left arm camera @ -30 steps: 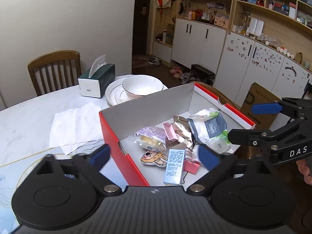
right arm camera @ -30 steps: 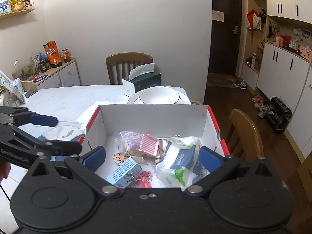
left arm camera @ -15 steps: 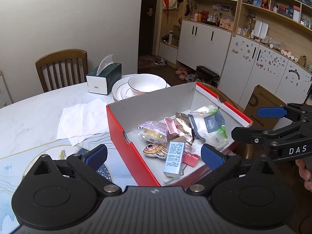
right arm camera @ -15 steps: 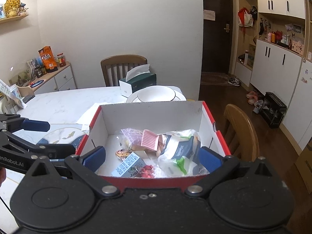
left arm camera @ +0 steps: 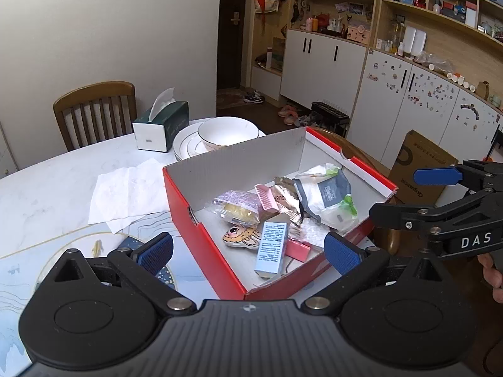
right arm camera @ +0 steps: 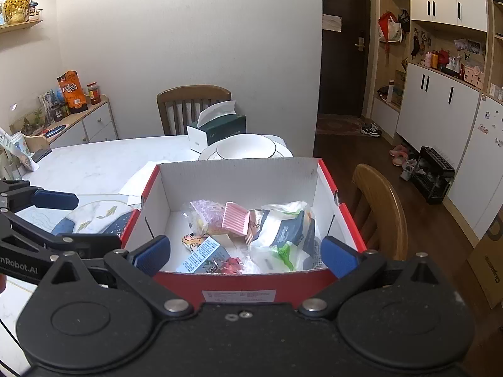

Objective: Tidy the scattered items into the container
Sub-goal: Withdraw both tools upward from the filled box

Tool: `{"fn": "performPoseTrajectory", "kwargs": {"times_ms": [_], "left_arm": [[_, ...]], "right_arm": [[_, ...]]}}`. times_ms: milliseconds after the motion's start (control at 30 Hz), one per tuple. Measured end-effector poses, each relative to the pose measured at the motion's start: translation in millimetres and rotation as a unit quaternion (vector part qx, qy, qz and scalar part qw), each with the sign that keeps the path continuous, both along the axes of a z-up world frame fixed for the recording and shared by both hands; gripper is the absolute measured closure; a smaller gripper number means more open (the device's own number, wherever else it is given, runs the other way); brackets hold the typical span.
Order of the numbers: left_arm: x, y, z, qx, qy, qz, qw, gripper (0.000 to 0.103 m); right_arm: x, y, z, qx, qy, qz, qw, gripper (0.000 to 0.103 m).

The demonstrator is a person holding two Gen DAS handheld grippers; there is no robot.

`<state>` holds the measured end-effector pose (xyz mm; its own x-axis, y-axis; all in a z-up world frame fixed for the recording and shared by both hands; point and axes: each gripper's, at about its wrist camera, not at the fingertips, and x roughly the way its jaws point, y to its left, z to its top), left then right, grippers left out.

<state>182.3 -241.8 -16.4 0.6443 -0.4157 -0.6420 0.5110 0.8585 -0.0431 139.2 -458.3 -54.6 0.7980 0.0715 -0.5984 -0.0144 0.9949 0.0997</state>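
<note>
At the bottom of the left wrist view, the left tool [left arm camera: 248, 249] was wide open and held nothing. Its blue pads sat on each side of the near corner of the red box [left arm camera: 201, 235]. The box stood on the white bench [left arm camera: 47, 188] in the middle of the frame, with its long side running from lower left to upper right. Inside lay a blue carton [left arm camera: 272, 246], a pink comb [left arm camera: 267, 196], a snack bag [left arm camera: 235, 205] and a white pouch [left arm camera: 327, 199]. The right tool [left arm camera: 405, 194] showed at the right edge, also open and empty. Loose tissues [left arm camera: 125, 191] lay on the bench to the left of the box, nearer the left tool. A second ago the box filled more of the frame; now it looked smaller and farther off, so the left tool had pulled back.

At the bottom of the right wrist view, the right tool [right arm camera: 245, 253] was open too, with the box [right arm camera: 239, 282] straight ahead and its short wall nearest. The left tool [right arm camera: 50, 220] reached in from the left edge. Here too the box sat farther away than before. I could see no small things left out, so the job looked nearly done.
</note>
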Motion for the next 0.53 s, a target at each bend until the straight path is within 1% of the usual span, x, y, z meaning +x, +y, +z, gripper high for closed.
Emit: {"fn": "performPoseTrajectory", "kwargs": {"times_ms": [200, 300, 533], "left_arm": [[2.2, 1.5, -0.6, -0.001, 0.005, 0.009, 0.9999, 0.000], [2.7, 1.6, -2.0, -0.001, 0.009, 0.006, 0.9999, 0.000], [0.4, 3.9, -1.7, 0.001, 0.004, -0.001, 1.0000, 0.000]], "right_arm": [[-0.1, 2.2, 1.2, -0.001, -0.003, -0.004, 1.000, 0.001], [0.6, 3.8, 1.5, -0.006, -0.003, -0.005, 1.000, 0.001], [1.0, 8.2, 1.6, -0.010, 0.002, -0.008, 1.000, 0.001]]}}
